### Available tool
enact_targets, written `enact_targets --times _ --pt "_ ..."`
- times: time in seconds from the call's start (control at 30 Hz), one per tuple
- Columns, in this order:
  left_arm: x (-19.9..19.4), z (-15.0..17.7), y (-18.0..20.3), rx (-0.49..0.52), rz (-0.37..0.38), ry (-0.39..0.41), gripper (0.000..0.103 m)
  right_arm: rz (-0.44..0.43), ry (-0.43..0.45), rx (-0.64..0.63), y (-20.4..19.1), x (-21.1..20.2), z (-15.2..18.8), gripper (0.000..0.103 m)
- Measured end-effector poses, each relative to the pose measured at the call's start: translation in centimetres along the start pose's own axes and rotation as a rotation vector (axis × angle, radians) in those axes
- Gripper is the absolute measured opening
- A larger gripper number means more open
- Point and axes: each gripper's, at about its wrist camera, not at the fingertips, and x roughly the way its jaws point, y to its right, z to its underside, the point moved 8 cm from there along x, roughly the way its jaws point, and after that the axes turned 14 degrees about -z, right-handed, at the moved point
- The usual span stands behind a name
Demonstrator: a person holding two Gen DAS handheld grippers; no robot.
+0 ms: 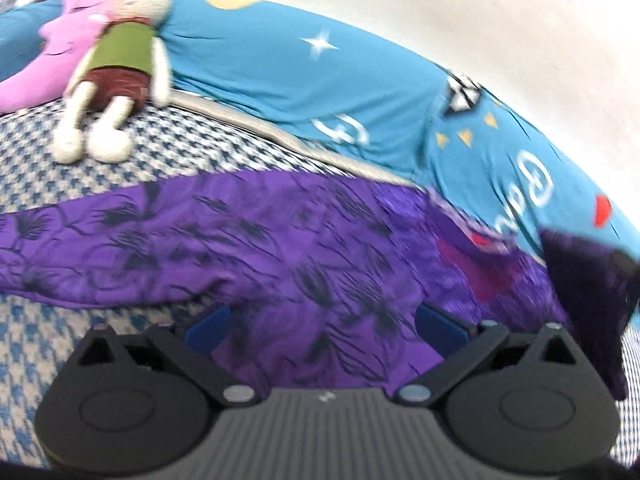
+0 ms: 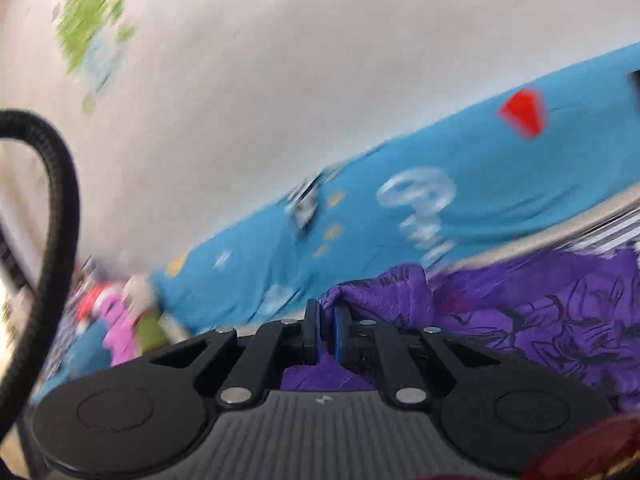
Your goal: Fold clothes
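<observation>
Purple garment (image 1: 280, 240) is spread on the checked bed cover (image 1: 168, 152). One edge is pinched by the right gripper (image 2: 326, 334), jaws clamped on fabric, likely for folding over. Left gripper (image 1: 322, 326) is held wide apart above the cloth, gripping nothing.

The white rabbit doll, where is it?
Left wrist view, upper left: the rabbit doll lies on the checked bedspread, against the pink moon plush.

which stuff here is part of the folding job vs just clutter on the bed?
Job:
purple garment
right gripper, shut on a bunched edge of it
left gripper, open over it

Lying about:
white plush doll in green top
pink moon plush
blue printed bedding
houndstooth cover
</observation>
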Motion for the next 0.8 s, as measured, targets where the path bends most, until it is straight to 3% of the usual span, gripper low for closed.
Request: enact_targets --times 0.1,0.23,0.57,0.7,0.8 --pt "0.3 -0.5 -1.1 -0.033 -0.022 -0.003 0.103 -0.02 -0.165 -0.06 -1.5 2.7 3.6 0.021" --pt "0.4 -0.4 -1.4 -0.038 -0.02 -0.017 0.103 -0.016 -0.252 -0.076 -1.5 3.2 6.1 0.025" --pt "0.2 0.4 -0.1 -0.01 0.0 -0.021 0.103 0.08 -0.206 -0.014 1.6 1.2 5.1 0.032" --pt "0.5 0.4 -0.2 -0.016 -0.005 -0.027 0.103 0.065 -0.231 -0.025 1.0 2.0 5.5 0.035" --pt "0.5 0.3 -0.3 -0.023 -0.009 -0.034 0.103 0.053 -0.251 -0.062 0.0 2.9 6.2 0.044"
